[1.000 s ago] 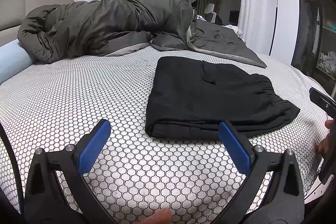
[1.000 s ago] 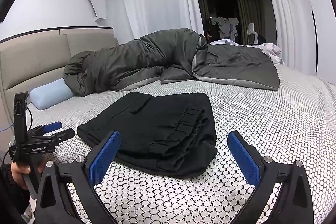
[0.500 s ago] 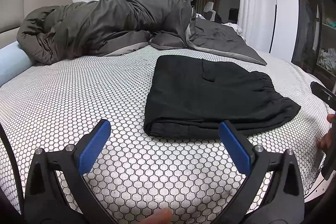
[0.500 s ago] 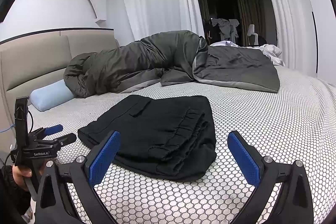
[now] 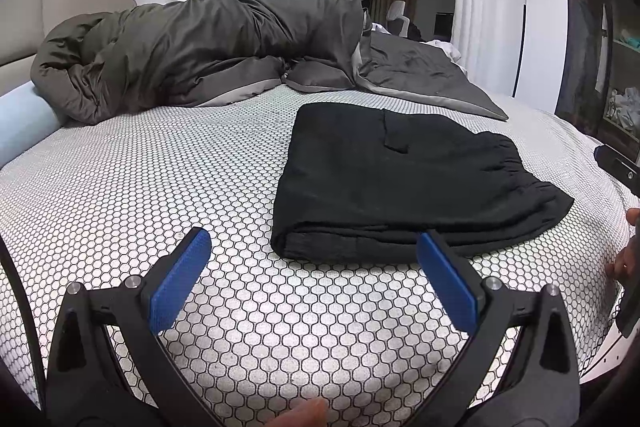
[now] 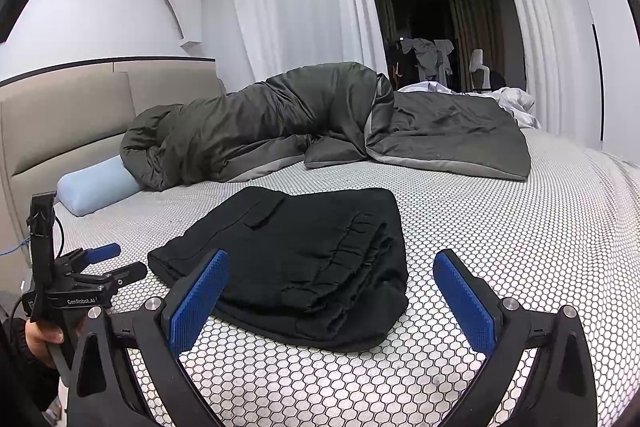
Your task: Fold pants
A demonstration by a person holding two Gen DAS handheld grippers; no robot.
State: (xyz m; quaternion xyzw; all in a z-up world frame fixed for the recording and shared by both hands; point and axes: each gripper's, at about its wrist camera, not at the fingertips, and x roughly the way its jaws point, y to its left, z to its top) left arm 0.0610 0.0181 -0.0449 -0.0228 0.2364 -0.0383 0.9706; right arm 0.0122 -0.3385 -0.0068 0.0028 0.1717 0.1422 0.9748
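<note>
— Left wrist view: why do we hold our left gripper (image 5: 312,281) wide open, with nothing in it?

— We think the pants (image 5: 404,187) are folded. They lie flat on the bed (image 5: 140,187), a soft black pile. Our right gripper (image 6: 330,301) gapes empty too, just before them.

blue pillow (image 6: 96,183) partly hidden under the grey duvet (image 6: 256,131)

matt black cloth pants (image 5: 400,183); sheeny quilted duvet (image 5: 208,47)
</note>
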